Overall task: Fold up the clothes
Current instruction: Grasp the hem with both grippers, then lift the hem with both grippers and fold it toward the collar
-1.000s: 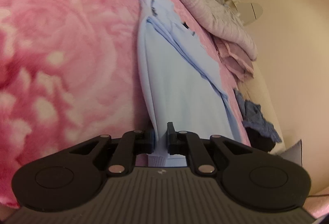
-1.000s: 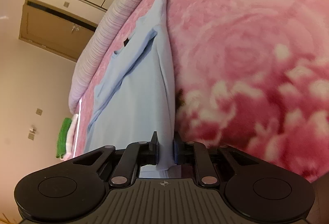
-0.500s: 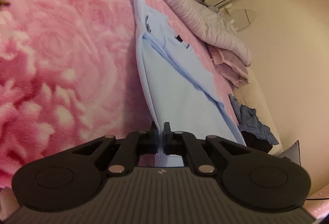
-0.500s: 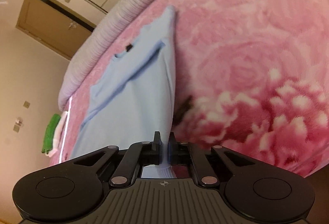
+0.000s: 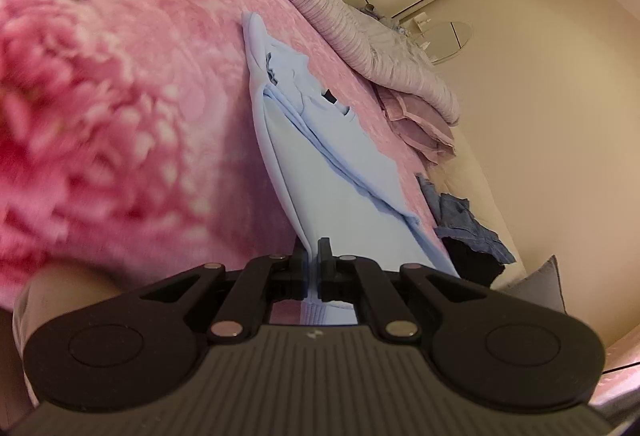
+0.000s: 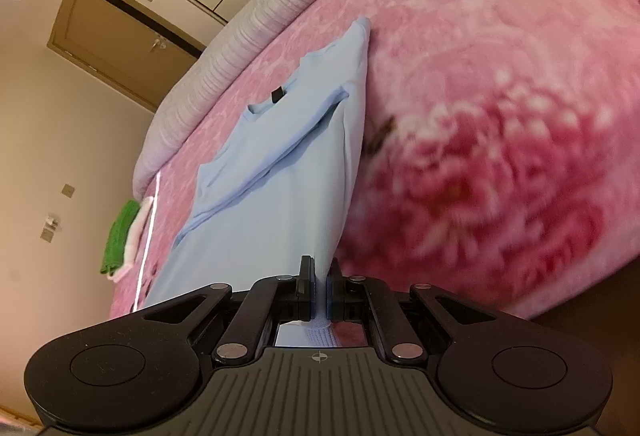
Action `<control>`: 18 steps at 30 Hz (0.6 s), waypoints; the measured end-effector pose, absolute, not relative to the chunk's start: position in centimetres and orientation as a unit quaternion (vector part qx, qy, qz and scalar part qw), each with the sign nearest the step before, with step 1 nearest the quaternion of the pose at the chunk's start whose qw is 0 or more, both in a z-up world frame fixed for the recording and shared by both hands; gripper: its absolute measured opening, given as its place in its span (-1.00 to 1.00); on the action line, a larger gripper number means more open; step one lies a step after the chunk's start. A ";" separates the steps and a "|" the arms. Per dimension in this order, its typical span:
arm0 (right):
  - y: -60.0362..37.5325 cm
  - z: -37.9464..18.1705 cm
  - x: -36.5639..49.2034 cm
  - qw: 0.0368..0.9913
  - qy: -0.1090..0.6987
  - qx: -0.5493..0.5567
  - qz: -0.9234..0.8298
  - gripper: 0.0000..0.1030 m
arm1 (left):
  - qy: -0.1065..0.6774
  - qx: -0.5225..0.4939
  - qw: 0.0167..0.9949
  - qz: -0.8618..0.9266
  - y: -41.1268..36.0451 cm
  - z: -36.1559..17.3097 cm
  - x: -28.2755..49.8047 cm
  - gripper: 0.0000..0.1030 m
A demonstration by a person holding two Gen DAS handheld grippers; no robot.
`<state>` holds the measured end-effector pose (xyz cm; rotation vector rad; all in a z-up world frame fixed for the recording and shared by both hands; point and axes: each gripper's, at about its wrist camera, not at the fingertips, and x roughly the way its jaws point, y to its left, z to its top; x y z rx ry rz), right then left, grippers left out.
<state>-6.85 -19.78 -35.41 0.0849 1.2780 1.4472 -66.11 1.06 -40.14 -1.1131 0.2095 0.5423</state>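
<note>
- The left gripper [image 5: 313,263] is pinching one hem corner of the light blue shirt [image 5: 340,188], jaws closed tight on it.
- The right gripper [image 6: 319,290] is clamping the other corner, likely so the hem lifts evenly over the pink blanket [image 6: 500,96].

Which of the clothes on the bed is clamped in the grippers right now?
The light blue shirt, its hem pinched by the left hand-held gripper and right hand-held gripper. The denim garment and green cloth lie untouched at the bed's edges.
</note>
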 end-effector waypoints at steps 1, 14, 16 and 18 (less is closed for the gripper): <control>-20.6 -35.4 -7.2 0.568 0.545 0.038 0.616 -0.93 | 0.096 -0.522 0.809 0.253 0.4 -40.1 -66.5 -0.98; -23.9 -34.4 -8.8 0.561 0.540 0.041 0.627 -0.93 | 0.080 -0.525 0.810 0.247 -0.8 -38.3 -67.4 -0.98; -23.4 -33.9 -8.6 0.559 0.534 0.037 0.633 -0.93 | 0.077 -0.525 0.812 0.243 -0.3 -37.8 -67.2 -0.98; -22.9 -33.4 -8.3 0.559 0.530 0.036 0.637 -0.93 | 0.074 -0.528 0.812 0.237 0.7 -37.2 -66.8 -0.98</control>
